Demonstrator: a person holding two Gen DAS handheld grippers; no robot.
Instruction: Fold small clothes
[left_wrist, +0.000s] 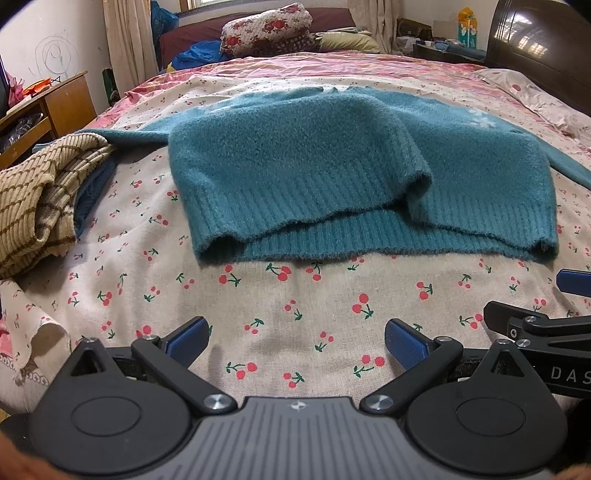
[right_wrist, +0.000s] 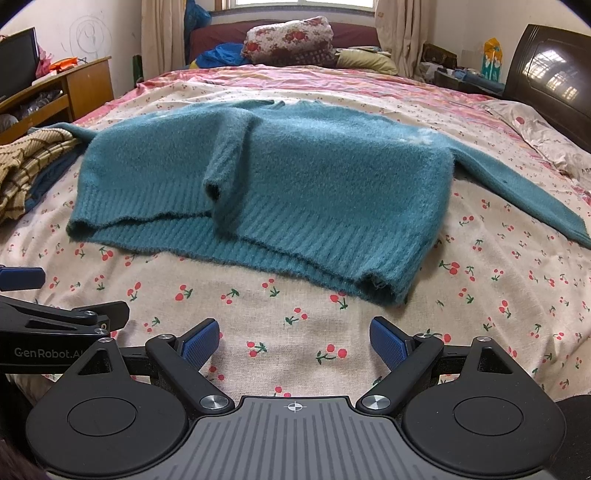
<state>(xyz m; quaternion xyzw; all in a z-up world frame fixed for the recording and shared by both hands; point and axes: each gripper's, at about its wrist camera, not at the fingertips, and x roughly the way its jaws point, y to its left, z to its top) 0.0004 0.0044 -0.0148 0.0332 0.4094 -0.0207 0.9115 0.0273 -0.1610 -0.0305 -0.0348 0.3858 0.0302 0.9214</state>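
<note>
A small teal knitted sweater (left_wrist: 332, 166) (right_wrist: 295, 177) lies on the cherry-print bedsheet (left_wrist: 295, 295) (right_wrist: 258, 302). Its left side is folded over the middle, and its right sleeve (right_wrist: 524, 192) stretches out flat to the right. My left gripper (left_wrist: 297, 341) hovers open over bare sheet just short of the ribbed hem, with nothing between its blue pads. My right gripper (right_wrist: 295, 341) is also open and empty, in front of the hem's right part. Each gripper shows at the edge of the other's view, the right gripper (left_wrist: 535, 302) at the right and the left gripper (right_wrist: 55, 299) at the left.
A beige striped knit garment (left_wrist: 40, 199) (right_wrist: 29, 166) is heaped at the left on the bed, over something dark blue. A wooden cabinet (left_wrist: 59, 107) stands left of the bed, a dark headboard (right_wrist: 550, 81) at the right, and folded bedding (right_wrist: 291, 37) at the far end.
</note>
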